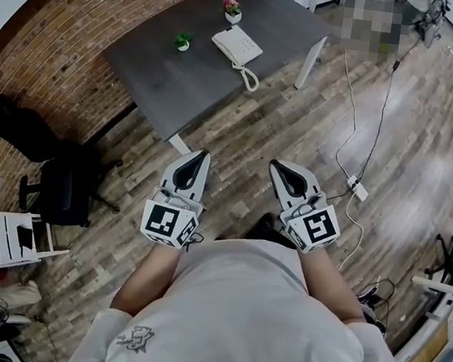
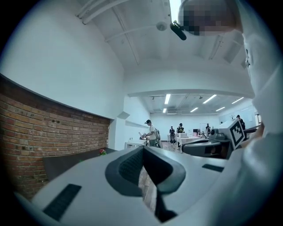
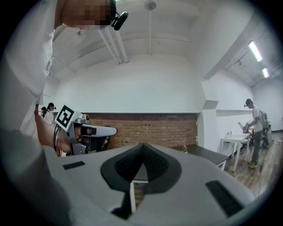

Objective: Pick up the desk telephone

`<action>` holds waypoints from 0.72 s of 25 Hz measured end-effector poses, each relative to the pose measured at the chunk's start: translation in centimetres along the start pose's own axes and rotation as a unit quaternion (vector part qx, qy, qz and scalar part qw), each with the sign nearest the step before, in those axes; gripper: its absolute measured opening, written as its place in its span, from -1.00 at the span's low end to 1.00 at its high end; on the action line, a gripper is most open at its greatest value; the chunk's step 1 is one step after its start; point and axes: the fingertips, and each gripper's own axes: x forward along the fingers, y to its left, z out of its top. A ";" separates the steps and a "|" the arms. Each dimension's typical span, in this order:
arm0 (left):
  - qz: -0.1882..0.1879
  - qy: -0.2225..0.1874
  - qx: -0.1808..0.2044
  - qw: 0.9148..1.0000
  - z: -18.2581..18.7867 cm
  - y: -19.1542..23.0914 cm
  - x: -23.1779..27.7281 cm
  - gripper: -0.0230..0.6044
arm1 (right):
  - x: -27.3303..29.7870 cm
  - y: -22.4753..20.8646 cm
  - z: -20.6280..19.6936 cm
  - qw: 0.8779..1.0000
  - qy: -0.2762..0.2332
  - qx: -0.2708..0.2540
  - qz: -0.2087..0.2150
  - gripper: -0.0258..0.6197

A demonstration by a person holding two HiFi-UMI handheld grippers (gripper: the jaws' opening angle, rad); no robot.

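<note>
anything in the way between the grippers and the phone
Nothing visible does. Only floor lies between the left gripper, the right gripper and the table. The phone lies there, its cord on the near side.

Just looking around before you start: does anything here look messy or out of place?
Nothing is spilled or broken. Loose cables trail across the wooden floor to a power strip right of the desk, a possible trip risk. The coiled cord of the telephone lies curled near the desk's edge.
</note>
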 end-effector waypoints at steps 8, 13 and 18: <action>0.005 0.011 -0.017 1.000 -1.0 -2.5 7.6 -0.89 | -0.9 -8.0 -1.4 1.000 0.020 0.015 0.016 -0.71; -0.002 0.028 -0.029 0.999 -2.1 -5.4 12.0 -0.66 | -2.7 -12.0 -2.4 0.999 0.033 0.022 0.037 -0.52; -0.021 0.045 -0.036 0.998 -3.7 -7.7 13.9 -0.40 | -4.5 -14.4 -3.3 0.999 0.027 0.031 0.035 -0.44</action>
